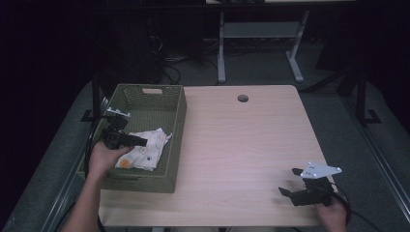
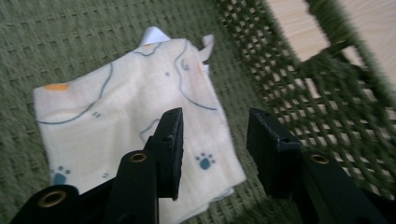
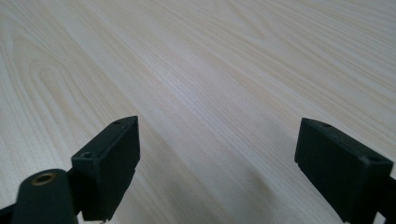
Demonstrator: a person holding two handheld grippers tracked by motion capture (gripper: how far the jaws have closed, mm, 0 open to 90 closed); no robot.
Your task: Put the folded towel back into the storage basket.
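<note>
So the cloth [image 2: 135, 121] is lying on the floor of the green basket [image 1: 176, 125], toward the basket's near end and close to its table-side wall. The left gripper [image 2: 215, 149] hangs just above the cloth with its jaws apart and nothing pinched between them, so the cloth looks let go. The right gripper [image 3: 217, 168] sits well away from the basket, over the bare table [image 1: 241, 145] near its front corner, jaws spread wide and holding nothing.

My take on doing this bit well: lift the left gripper straight up out of the basket without dragging a jaw across the fabric, since a loose corner could snag and get pulled back out. Also mind the woven wall right beside the jaws; it's easy to clip.

The cloth itself is a pale cream square, loosely folded and a bit rumpled, printed with thin blue outlines, little blue paw prints and an orange patch. One white corner sticks up on the side toward the basket's far end. Looks soft and floppy.
</note>
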